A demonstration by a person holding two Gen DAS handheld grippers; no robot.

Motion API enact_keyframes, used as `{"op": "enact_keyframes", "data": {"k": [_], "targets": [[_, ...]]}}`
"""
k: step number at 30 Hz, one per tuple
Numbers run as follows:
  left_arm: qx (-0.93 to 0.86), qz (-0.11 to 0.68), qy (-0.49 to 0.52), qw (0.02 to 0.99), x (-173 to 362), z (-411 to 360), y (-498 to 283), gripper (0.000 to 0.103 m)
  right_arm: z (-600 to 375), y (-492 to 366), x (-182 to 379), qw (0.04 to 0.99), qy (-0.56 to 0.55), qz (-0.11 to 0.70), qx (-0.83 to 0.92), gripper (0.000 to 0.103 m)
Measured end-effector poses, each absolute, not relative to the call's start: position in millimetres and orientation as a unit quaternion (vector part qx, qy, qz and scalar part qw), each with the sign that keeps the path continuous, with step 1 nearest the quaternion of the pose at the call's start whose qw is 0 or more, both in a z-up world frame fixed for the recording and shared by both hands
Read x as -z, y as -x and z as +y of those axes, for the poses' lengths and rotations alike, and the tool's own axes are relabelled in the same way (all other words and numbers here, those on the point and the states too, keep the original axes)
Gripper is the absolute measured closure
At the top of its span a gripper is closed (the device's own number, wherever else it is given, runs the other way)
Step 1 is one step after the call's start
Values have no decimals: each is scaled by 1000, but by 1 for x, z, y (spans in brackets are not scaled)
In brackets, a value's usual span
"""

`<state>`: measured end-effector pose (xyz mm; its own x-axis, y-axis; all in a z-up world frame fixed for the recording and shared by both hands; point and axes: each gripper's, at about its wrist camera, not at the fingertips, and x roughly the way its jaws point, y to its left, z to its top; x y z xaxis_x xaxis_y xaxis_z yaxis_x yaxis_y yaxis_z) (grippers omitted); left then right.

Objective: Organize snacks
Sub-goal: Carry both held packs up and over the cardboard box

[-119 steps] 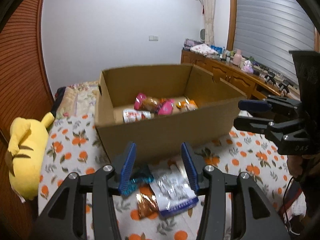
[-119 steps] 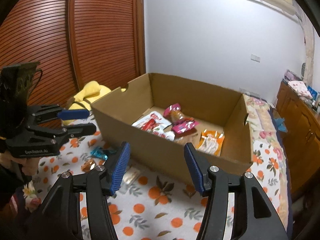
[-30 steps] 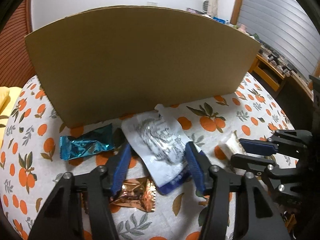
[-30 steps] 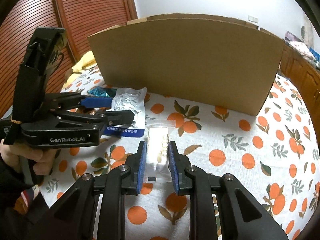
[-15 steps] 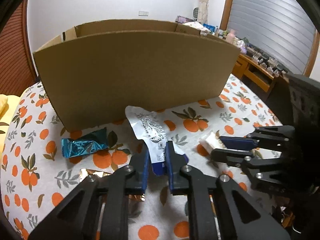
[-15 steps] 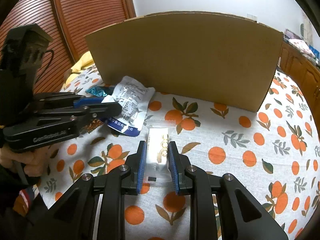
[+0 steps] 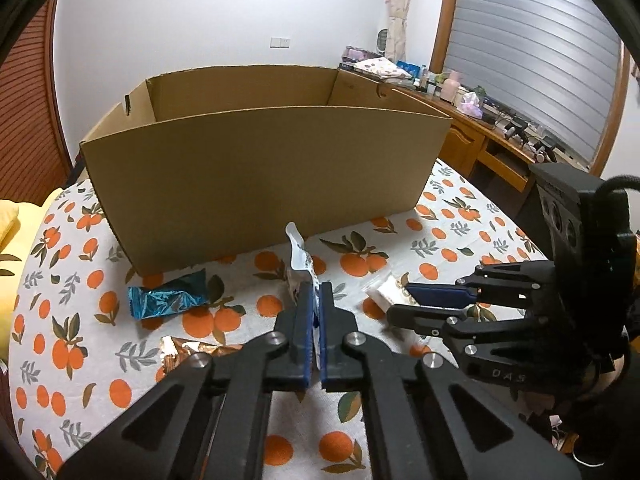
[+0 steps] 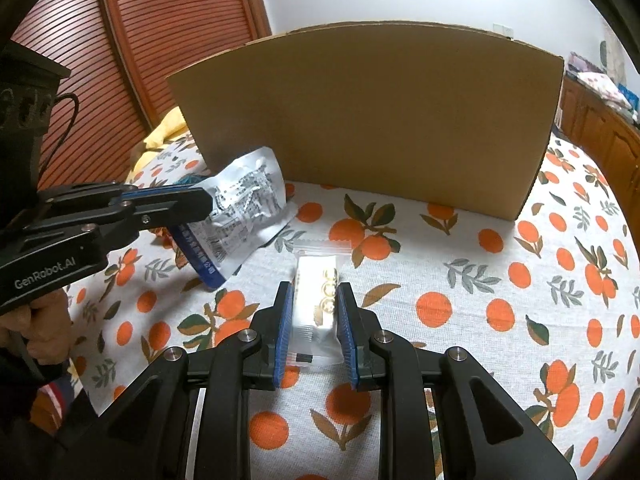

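Observation:
My left gripper is shut on a silver pouch with a blue end and holds it lifted off the table; the pouch shows broadside in the right wrist view. My right gripper is shut on a clear packet with a white snack inside, low over the tablecloth; the packet also shows in the left wrist view. A brown cardboard box stands open-topped just behind both; its inside is hidden. A teal wrapper and a copper wrapper lie on the cloth at my left.
The table wears a white cloth with orange fruit print. A yellow plush lies past the left edge. A wooden dresser with clutter stands at the far right. Red-brown slatted doors are behind the box.
My left gripper has lifted the silver pouch higher off the cloth and turned it edge-on. My right gripper stays shut on the clear packet and has risen slightly.

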<state>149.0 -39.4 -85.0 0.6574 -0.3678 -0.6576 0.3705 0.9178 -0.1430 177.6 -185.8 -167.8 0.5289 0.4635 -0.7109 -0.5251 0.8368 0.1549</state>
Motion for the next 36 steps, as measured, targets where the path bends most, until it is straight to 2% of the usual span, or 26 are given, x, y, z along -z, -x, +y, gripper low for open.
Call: {"op": "enact_keyframes", "data": {"k": [17, 28, 36], "targets": [[199, 328, -4, 924, 54, -36, -135, 103, -187, -171, 165, 880, 38, 383, -279, 83], [205, 301, -26, 931, 16, -39, -127, 103, -189, -166, 158, 886, 41, 371, -274, 83], [207, 274, -34, 939, -23, -38, -128, 103, -195, -163, 132, 897, 42, 344, -274, 83]]}}
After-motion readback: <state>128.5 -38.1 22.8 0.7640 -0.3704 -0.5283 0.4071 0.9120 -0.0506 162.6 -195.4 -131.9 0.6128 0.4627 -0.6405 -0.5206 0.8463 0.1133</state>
